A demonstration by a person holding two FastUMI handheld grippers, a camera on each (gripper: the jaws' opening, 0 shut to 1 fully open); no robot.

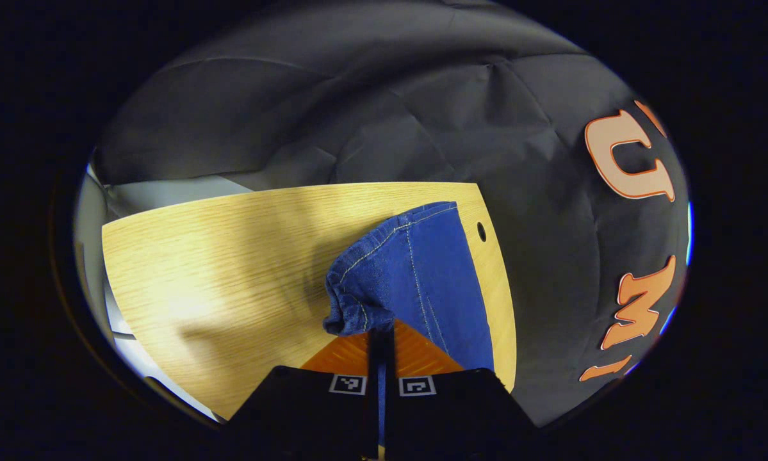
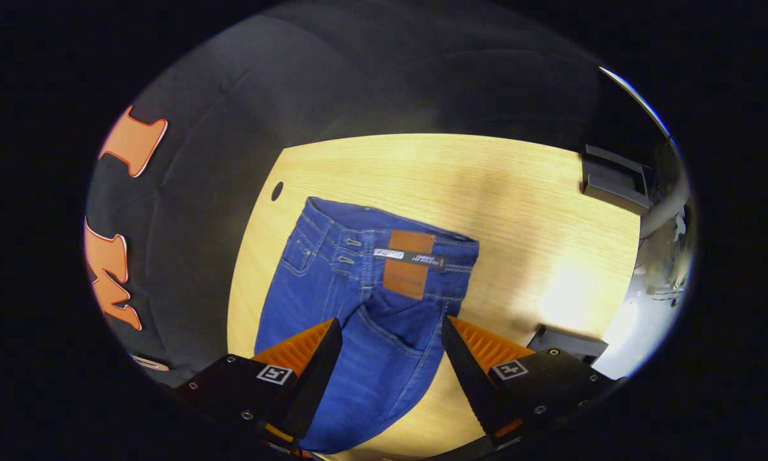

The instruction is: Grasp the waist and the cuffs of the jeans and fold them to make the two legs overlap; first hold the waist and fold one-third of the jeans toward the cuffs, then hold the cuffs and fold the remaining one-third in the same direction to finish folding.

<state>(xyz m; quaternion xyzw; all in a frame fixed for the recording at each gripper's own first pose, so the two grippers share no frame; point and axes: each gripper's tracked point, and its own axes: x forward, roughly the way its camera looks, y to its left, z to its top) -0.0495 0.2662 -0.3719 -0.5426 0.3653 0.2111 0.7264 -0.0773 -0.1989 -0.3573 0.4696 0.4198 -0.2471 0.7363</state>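
Blue jeans [image 2: 364, 294] lie on a light wooden table [image 2: 518, 192], legs overlapped, with the waistband and its brown leather patch [image 2: 409, 272] toward the far side in the right gripper view. My right gripper [image 2: 390, 336] hovers open above the seat of the jeans, fingers spread to either side of the fabric. In the left gripper view the cuff end of the jeans [image 1: 409, 275] is lifted and bunched, and my left gripper [image 1: 380, 336] is shut on the cuffs, denim showing in the narrow slit between its fingers.
The black cloth wall [image 1: 422, 115] stands close behind the table [image 1: 217, 256]. A small round hole [image 1: 482, 231] is in the tabletop near the jeans. Dark box-like objects [image 2: 614, 176] sit past the table's far right edge. Bare wood spreads beside the jeans.
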